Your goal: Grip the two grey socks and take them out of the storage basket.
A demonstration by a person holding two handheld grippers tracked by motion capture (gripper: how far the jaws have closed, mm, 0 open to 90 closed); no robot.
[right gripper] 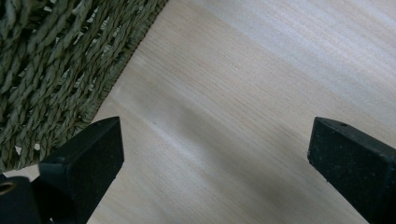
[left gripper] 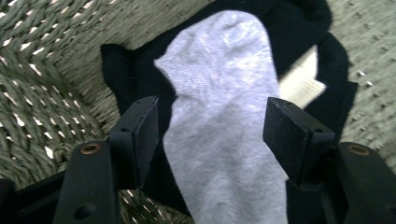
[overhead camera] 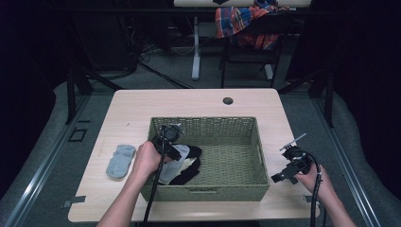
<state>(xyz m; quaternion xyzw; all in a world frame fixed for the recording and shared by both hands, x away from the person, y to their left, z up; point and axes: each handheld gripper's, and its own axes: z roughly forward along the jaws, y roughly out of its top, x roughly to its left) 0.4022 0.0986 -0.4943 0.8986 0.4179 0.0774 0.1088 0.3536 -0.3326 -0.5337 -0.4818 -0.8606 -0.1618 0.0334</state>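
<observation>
From my feed I see a pale wooden table (overhead camera: 142,106) with a round cable hole (overhead camera: 228,100) near its far edge, standing on grey carpet (overhead camera: 56,142) in a very dark room. Beyond it stands a dark chair (overhead camera: 250,52) draped with a plaid orange-and-blue cloth (overhead camera: 239,21), beside the white leg of another desk (overhead camera: 196,47). Dark cables (overhead camera: 151,49) trail across the floor there.

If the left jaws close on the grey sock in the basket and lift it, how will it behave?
The grey sock is thin knit cloth lying flat over black clothing, so it will probably hang limp from the pinch. It looks light and should lift easily. It may drag the black fabric slightly, since the two lie touching in the woven basket.
</observation>
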